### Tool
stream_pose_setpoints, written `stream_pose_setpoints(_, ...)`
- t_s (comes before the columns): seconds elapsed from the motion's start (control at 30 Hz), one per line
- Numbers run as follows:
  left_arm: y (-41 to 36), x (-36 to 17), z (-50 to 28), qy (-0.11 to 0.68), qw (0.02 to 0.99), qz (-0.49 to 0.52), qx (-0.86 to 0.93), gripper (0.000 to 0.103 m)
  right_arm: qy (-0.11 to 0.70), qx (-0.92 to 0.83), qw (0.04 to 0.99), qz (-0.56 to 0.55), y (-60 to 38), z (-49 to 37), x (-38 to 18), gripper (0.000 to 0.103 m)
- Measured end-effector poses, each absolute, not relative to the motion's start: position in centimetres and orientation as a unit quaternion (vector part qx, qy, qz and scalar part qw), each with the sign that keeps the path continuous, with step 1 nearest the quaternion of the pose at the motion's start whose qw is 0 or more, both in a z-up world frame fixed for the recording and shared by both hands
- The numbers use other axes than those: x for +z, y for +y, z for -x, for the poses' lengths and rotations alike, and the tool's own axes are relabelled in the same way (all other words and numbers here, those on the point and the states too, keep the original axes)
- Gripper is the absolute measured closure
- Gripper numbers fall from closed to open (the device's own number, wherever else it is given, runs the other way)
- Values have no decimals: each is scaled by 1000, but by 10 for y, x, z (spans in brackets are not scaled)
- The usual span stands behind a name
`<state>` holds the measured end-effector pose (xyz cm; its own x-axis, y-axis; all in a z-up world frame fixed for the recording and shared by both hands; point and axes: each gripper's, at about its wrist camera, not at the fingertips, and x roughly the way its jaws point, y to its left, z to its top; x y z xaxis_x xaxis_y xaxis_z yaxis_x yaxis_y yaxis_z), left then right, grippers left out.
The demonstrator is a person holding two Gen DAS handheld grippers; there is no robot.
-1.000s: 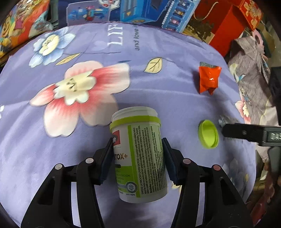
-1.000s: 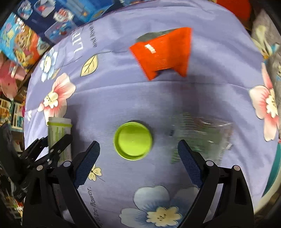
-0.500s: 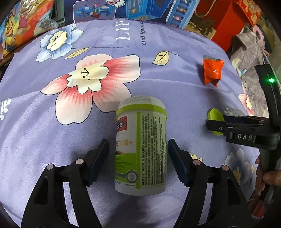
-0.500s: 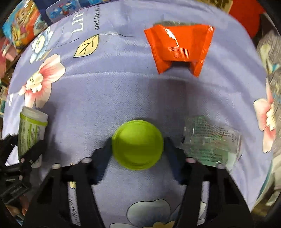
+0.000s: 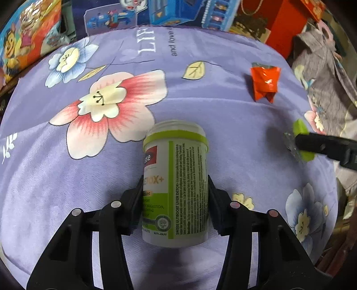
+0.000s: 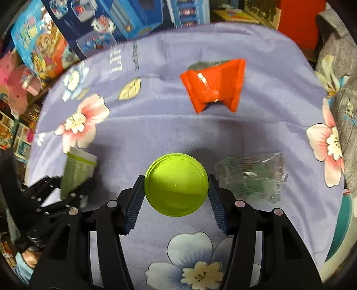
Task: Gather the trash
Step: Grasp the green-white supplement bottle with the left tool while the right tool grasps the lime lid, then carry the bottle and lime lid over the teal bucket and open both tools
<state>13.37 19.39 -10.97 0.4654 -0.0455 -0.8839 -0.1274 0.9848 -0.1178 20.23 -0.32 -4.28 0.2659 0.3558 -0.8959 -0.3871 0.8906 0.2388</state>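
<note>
My left gripper [image 5: 175, 196] is shut on a white and green supplement bottle [image 5: 176, 185] with no lid, held just above the purple floral cloth [image 5: 67, 178]. The bottle also shows in the right wrist view [image 6: 78, 169]. My right gripper [image 6: 176, 189] is shut on the lime green lid [image 6: 176, 184], lifted off the cloth; the lid shows edge-on in the left wrist view [image 5: 302, 142]. A crumpled orange wrapper [image 6: 215, 85] lies further back, also in the left wrist view [image 5: 264, 81]. A clear plastic wrapper [image 6: 250, 176] lies right of the lid.
Toy boxes [image 5: 174, 13] and a red box [image 5: 287, 24] stand along the cloth's far edge. A grey floral fabric [image 5: 328, 73] lies past the right edge. The cloth's right edge drops off near the clear wrapper.
My left gripper has closed onto the bottle. My right gripper has lifted the green lid off the cloth and pulled back a little.
</note>
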Motion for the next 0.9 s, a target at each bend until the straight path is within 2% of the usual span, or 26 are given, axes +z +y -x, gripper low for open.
stream_pose_setpoints(0.5,95,-66,-148,497,866,35,-47,52,537,174,822,-80,-153,-191,-26,50)
stream_pose_setpoints(0.9,-72,-40,-165,488,850,-41,-195,52,498,47,845,-189,-350,-156,-22,49)
